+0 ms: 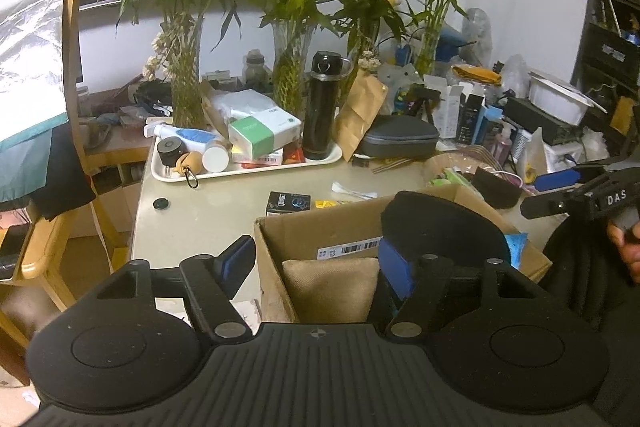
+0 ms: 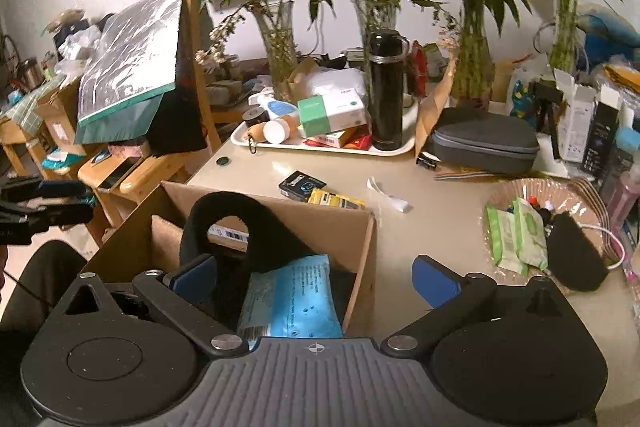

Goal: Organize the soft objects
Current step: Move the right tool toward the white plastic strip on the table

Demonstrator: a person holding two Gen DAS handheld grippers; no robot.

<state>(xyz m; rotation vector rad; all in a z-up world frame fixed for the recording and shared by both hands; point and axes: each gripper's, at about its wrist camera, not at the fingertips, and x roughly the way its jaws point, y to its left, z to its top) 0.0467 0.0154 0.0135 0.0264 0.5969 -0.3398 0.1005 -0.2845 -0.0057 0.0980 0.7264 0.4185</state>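
Cardboard box (image 2: 280, 227) is seen holding a black U-shaped neck pillow (image 2: 240, 215); both grippers' jaws are spread wide above it, empty.

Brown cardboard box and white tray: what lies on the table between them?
A small black carton, a yellow packet and a white strip, in both views.

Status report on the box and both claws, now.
Left claw open, right claw open, both over cardboard box. Black neck pillow, tan cushion, blue pack inside. Nothing blocking.
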